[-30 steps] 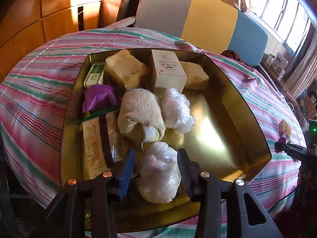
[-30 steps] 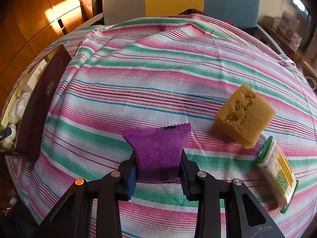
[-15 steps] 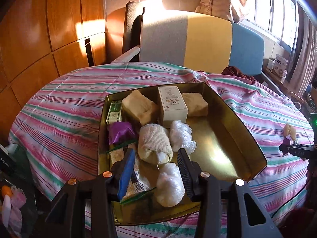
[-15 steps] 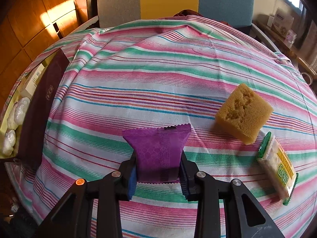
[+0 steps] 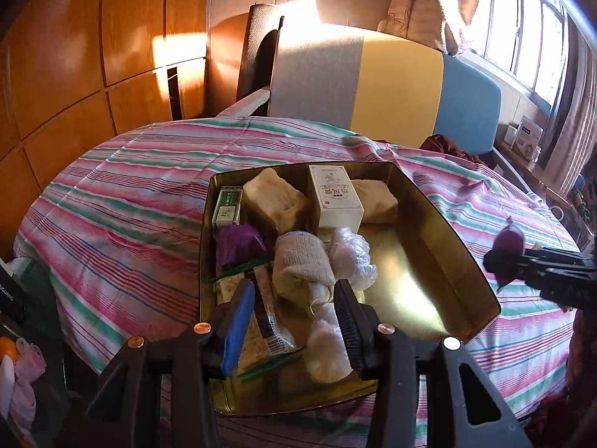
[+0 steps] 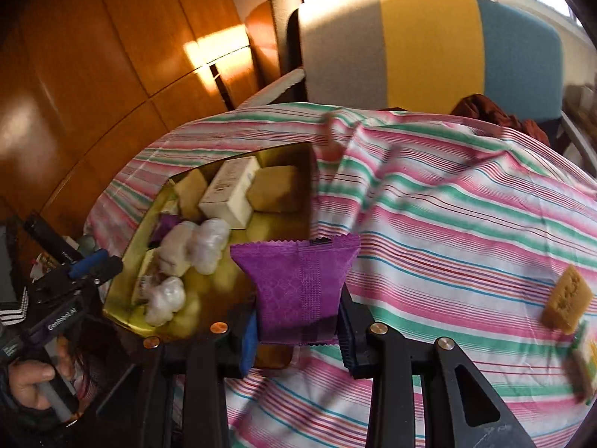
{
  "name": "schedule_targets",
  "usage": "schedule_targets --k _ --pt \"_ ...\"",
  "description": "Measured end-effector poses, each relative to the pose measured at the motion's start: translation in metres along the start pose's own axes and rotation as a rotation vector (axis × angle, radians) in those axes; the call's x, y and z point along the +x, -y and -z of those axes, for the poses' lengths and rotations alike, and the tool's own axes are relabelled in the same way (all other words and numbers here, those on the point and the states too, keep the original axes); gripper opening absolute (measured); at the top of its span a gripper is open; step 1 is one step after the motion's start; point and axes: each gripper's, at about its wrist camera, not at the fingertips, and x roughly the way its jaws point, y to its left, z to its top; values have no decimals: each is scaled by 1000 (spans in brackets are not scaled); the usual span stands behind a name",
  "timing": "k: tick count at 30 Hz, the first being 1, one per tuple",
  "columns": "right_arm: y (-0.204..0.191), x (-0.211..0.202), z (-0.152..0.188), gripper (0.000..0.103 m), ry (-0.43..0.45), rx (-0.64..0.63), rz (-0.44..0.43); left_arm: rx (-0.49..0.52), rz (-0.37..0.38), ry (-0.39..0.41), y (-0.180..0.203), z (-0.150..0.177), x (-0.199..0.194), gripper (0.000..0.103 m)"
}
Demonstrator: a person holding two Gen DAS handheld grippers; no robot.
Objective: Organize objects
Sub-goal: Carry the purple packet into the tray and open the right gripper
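The right gripper (image 6: pixel 298 330) is clamped on a purple packet (image 6: pixel 298 283), which stands up between its two pads, off the striped tablecloth (image 6: pixel 466 224) and just beside the near right edge of the gold tin tray (image 5: pixel 466 280). The left gripper (image 5: pixel 294 321) hangs over the near end of that tray with its jaws parted and nothing between them; below them lie a white plastic-wrapped bundle (image 5: pixel 328 347) and a cracker pack (image 5: pixel 261 321). A yellow sponge (image 6: pixel 567 298) sits far right on the cloth, well apart from both grippers.
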Motion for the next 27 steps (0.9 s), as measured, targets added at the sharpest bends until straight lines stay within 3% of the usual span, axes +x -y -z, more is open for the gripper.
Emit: schedule_targets --k 5,13,21,27 --pt "-37 38 2 36 -80 -63 -38 -15 -1 -6 -8 2 1 44" --pt "-62 96 16 38 -238 -106 -51 -34 -3 -26 -15 6 8 44" --pt "-68 101 24 41 -244 -102 -79 -44 -7 -28 -17 7 8 44" --pt "-58 79 20 56 -188 -50 -104 -30 -4 -16 -13 5 4 44"
